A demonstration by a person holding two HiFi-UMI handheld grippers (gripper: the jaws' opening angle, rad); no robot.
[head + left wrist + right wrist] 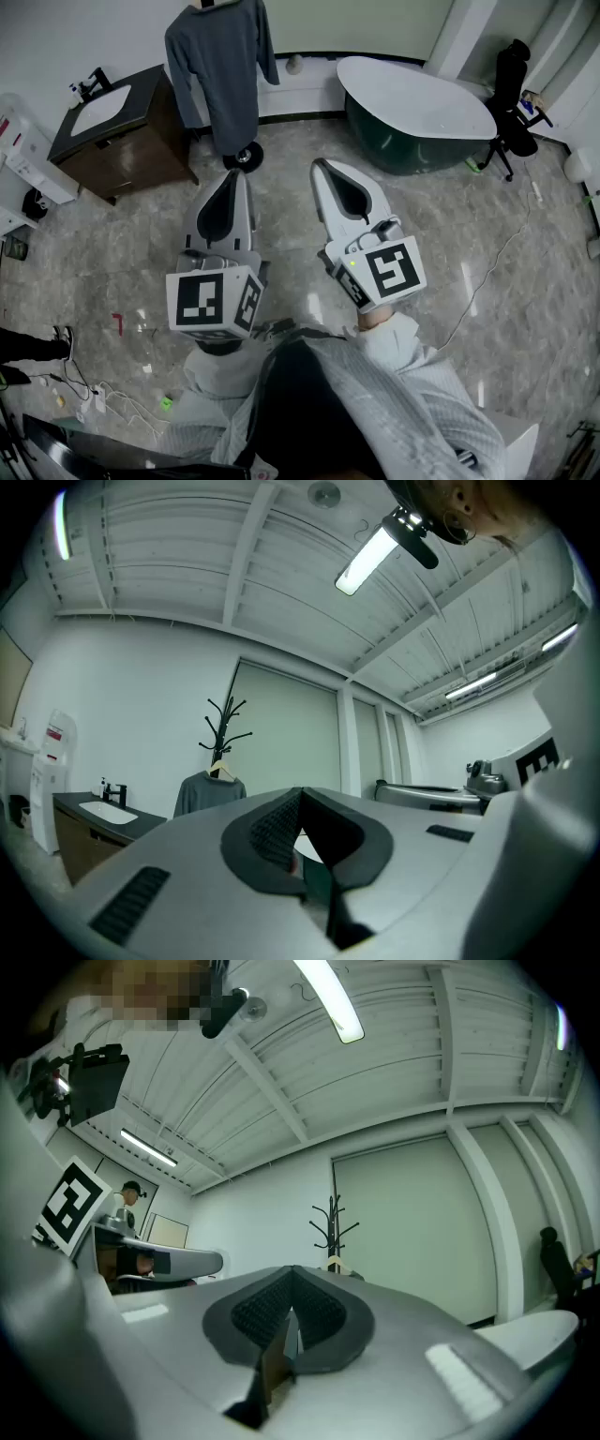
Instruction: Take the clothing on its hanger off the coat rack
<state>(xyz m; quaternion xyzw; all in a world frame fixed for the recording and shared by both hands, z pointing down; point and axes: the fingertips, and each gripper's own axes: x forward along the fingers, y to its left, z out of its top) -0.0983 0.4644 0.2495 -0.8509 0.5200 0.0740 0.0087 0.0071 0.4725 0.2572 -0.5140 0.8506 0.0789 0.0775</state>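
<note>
A grey long-sleeved top (225, 66) hangs on a wooden hanger (221, 771) from a black coat rack (225, 728) by the far wall. In the left gripper view the grey top (206, 792) shows just beyond my jaws. The right gripper view shows the coat rack (333, 1227) and the hanger (336, 1264) behind my jaws. My left gripper (232, 183) and right gripper (323, 169) are side by side over the floor, short of the rack, both shut and holding nothing.
A dark wooden vanity with a white sink (117, 122) stands left of the rack. A dark green bathtub (412, 112) is at the far right, with a black office chair (511, 94) beyond it. Cables (103, 398) lie on the marble floor at lower left.
</note>
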